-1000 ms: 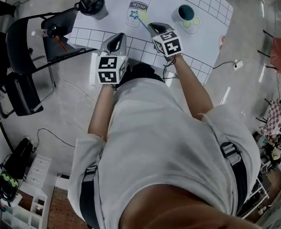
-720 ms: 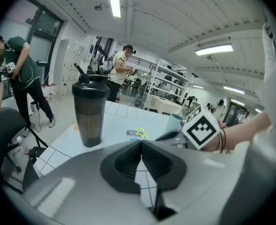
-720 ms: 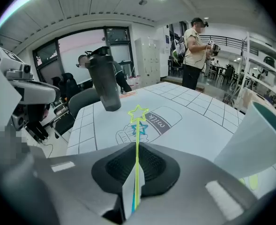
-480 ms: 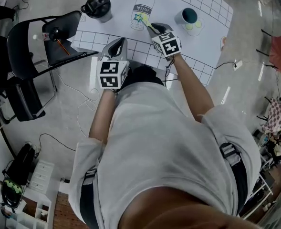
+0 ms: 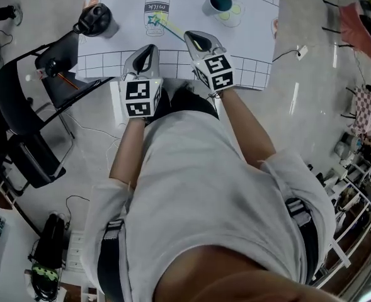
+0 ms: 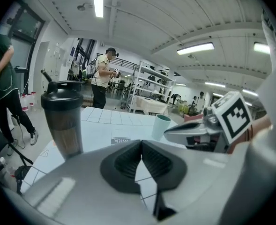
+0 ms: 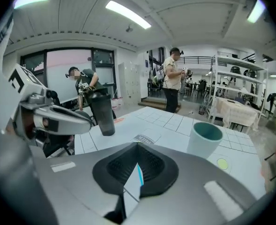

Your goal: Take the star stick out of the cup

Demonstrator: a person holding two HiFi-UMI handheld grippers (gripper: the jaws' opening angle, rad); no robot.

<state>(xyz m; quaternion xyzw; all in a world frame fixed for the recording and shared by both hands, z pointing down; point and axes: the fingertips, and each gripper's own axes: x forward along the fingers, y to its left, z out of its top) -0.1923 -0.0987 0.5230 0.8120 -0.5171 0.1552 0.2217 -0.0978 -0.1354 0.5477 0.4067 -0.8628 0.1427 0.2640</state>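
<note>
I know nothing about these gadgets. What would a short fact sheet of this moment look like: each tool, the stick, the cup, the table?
right gripper: shut on the star stick
left gripper: shut, nothing between its jaws
star stick: out of the cup, star end over the mat's "milk" print
teal cup: upright, looks empty
black shaker bottle: far left of the table

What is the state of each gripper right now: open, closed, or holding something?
Left gripper: closed, nothing in it.
Right gripper: closed on the star stick.
</note>
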